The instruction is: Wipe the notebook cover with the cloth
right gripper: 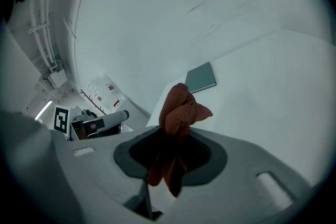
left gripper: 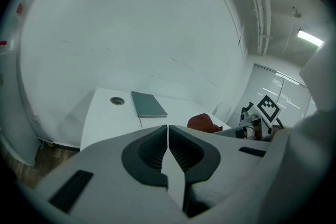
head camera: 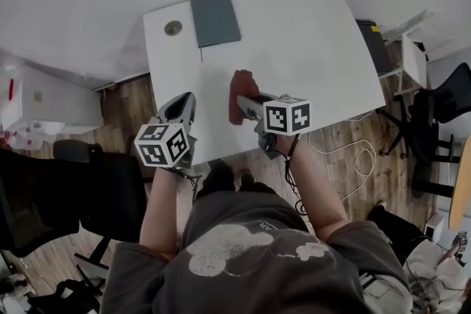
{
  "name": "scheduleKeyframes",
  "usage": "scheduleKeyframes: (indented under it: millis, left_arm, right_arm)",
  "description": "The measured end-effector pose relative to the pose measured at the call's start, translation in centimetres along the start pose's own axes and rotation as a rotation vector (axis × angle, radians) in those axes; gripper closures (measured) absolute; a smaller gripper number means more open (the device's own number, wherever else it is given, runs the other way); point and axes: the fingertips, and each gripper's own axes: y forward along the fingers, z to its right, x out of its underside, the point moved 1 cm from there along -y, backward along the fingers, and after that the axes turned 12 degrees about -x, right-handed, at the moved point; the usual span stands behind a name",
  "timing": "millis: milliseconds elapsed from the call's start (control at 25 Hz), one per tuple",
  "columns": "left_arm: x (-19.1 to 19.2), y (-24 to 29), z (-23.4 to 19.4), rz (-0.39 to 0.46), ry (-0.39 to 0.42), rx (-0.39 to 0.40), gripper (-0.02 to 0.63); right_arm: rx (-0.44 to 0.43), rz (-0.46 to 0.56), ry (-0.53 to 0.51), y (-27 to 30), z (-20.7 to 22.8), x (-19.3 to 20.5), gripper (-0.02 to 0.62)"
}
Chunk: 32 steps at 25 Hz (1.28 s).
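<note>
— What sort of place is this?
— An office. A white desk (head camera: 309, 33) has a round cable port (head camera: 173, 28) and a grey notebook (head camera: 215, 20) on it. A black office chair (head camera: 44, 195) stands on wood-plank flooring (head camera: 125, 103).
— And overhead?
— A strip light (left gripper: 310, 38) on the ceiling.

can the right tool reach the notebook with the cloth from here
Probably yes. The right tool is shut on the cloth, and only bare table lies between it and the notebook at the far edge; nothing stands in the way.

Bright, even light; gripper views fisheye-warped, dark vignetted corners, soft focus.
</note>
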Motion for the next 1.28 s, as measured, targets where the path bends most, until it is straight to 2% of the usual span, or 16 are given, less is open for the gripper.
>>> scheduleKeyframes:
  millis: [440, 720, 880, 1280]
  left_arm:
    - [1.8, -6.3, 6.5, 0.072, 0.013, -0.04, 0.606]
    - [4.4, -9.8, 9.9, 0.092, 0.003, -0.079, 0.606]
    - [6.1, -11.3, 10.9, 0.091, -0.003, -0.093, 0.606]
    - [7.4, -12.3, 11.1, 0.089, -0.034, -0.098, 0.606]
  right_arm:
    - [-0.065, 0.044, -0.071, -7.5, -3.6, 2.3, 0.486]
    - [-0.091, 0.053, -0.129, -11.7, -4.1, 4.8, 0.486]
    - [-0.123, 0.055, -0.149, -12.1, -4.9, 6.1, 0.486]
    - [-0.113, 0.044, -0.139, -12.6, -5.1, 7.5, 0.486]
